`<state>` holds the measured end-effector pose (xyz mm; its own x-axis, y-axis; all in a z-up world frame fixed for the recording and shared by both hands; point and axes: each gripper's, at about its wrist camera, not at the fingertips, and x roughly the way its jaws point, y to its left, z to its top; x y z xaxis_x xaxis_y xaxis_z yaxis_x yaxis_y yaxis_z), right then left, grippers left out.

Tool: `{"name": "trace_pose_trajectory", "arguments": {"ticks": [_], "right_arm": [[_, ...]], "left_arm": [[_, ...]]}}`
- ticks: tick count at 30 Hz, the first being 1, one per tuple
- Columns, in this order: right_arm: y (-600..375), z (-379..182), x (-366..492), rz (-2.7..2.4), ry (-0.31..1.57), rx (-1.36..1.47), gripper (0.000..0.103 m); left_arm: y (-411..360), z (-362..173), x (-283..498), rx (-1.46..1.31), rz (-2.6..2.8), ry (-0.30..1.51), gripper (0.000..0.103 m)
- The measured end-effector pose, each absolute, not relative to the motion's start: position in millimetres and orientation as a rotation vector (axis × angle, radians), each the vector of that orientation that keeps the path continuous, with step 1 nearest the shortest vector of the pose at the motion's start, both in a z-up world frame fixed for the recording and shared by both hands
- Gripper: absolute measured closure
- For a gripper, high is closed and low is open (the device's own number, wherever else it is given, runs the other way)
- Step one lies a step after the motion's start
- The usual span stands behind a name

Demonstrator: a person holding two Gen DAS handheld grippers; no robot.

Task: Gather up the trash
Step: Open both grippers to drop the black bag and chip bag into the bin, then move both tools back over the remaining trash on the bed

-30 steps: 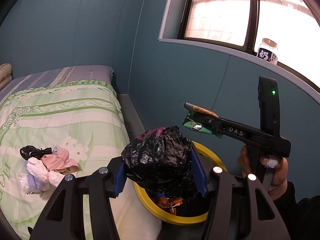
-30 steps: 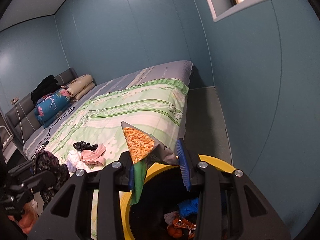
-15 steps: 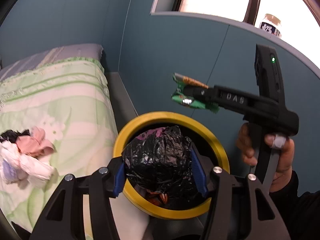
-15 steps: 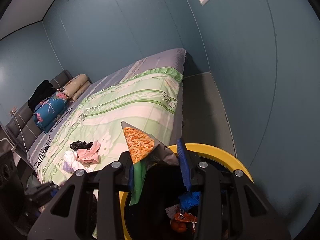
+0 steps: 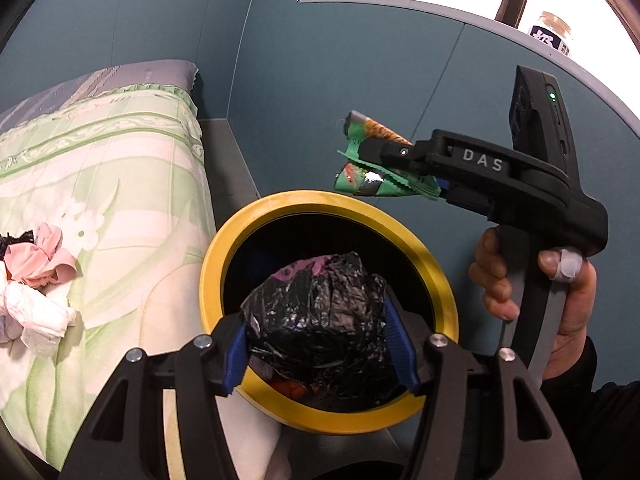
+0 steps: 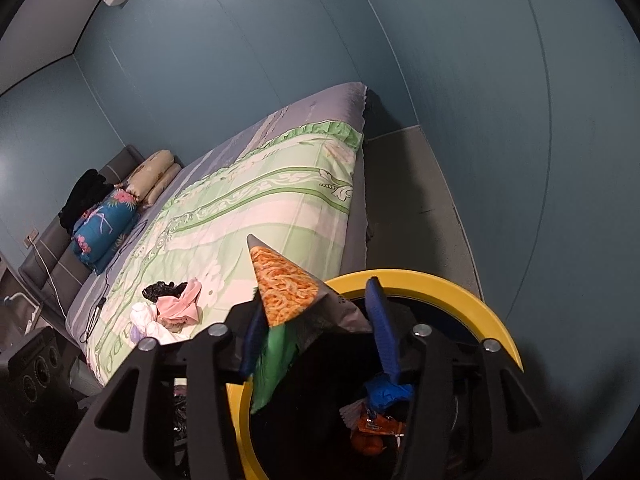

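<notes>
**Black bag, green wrapper, both over the bin**

My left claw (image 5: 320, 340) grips a crumpled black bag (image 5: 320, 320) above the yellow-rimmed bin (image 5: 436, 280). My right claw (image 5: 360, 156), marked "DAS", pinches a green snack wrapper (image 5: 384, 184) over its far rim.

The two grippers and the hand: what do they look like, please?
Both grippers, left gripper and right gripper, are matte black with blue ribbed fingers and silver bolts. White "DAS" lettering and a green light mark the right one. The right hand wears a dark sleeve and a taped finger.

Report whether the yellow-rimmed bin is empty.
Not empty. The yellow-rimmed bin already has blue trash and orange trash inside.
</notes>
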<state>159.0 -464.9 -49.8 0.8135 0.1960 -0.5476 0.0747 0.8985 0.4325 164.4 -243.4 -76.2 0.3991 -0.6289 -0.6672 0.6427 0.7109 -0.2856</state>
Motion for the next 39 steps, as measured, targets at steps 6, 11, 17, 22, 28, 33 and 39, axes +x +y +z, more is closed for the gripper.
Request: {"name": "trace_pose_trajectory", "arguments": {"ticks": [6,11,17,22,28,33,39], "right_arm": [[-475,-48,156,0.037,0.605,0.486,0.043],[-479,-44,151,0.024,0.584,0.492,0.041],[-479,-41,147,0.028,0.568,0.496,0.041],[-477,-37,145,0.047,0.552,0.483,0.041],[-470,-28,141,0.083,0.524,0.447,0.040],[-452,-20,144,0.124,0.511,0.408,0.040],[-426,-11,148,0.184,0.503,0.361,0.039]], "left_arm": [[-243,-76,164,0.016,-0.817,0.825,0.031],[-241,-72,162,0.006,-0.823,0.810,0.024],[-236,-68,159,0.008,-0.809,0.800,0.024],[-225,-62,164,0.004,-0.785,0.785,0.024],[-199,-52,175,-0.004,-0.715,0.751,0.023],[-173,-46,182,-0.024,-0.657,0.730,0.023],[-140,-42,188,-0.043,-0.578,0.708,0.023]]}}
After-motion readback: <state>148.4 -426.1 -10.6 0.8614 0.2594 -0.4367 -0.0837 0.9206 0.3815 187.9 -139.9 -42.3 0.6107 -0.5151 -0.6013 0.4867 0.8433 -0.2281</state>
